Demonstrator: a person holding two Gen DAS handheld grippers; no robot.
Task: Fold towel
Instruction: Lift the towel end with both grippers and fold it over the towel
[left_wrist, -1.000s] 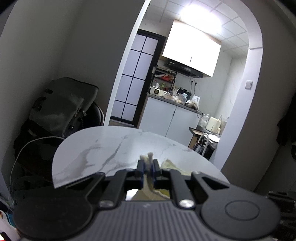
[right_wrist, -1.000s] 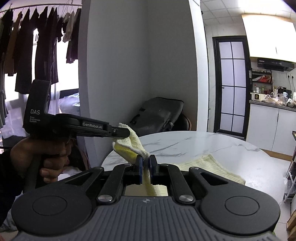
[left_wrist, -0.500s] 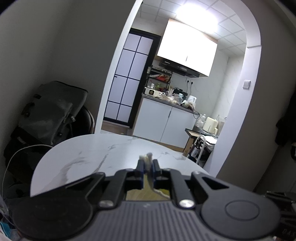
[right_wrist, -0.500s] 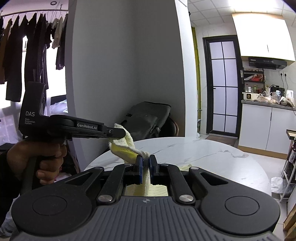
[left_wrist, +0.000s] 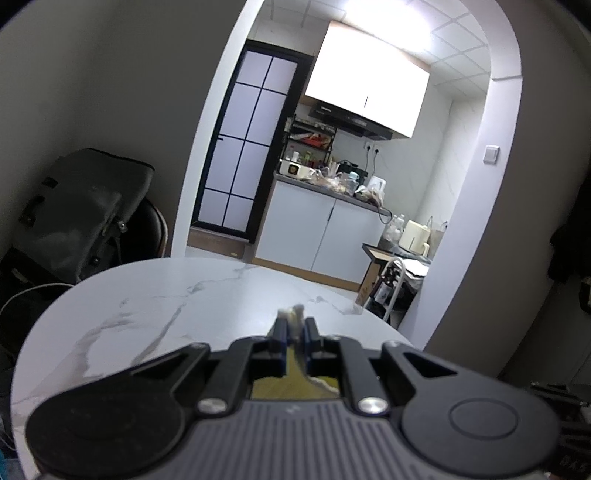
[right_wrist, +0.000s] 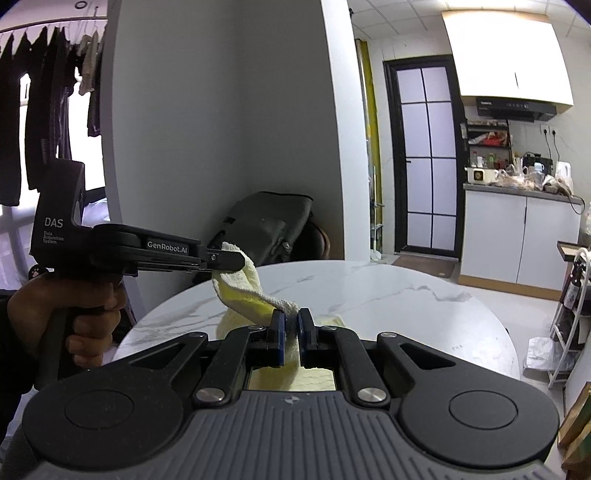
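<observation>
1. Right gripper (right_wrist: 291, 325), lower centre: clenched on pale yellow terry towel (right_wrist: 243, 291)
2. Left gripper (right_wrist: 236, 263), mid-left: pinching the neighbouring corner, so the edge hangs taut for folding
3. Towel's remainder trails onto round white marble table (right_wrist: 406, 291)

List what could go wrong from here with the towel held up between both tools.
1. The right tool pinches only a thin edge of the yellow towel; a tug may pull it free.
2. The left tool grips a bunched corner, so the fold may land uneven.
3. The towel's lower part hangs behind the tools near the round marble table edge; it could drag or slide off.
</observation>
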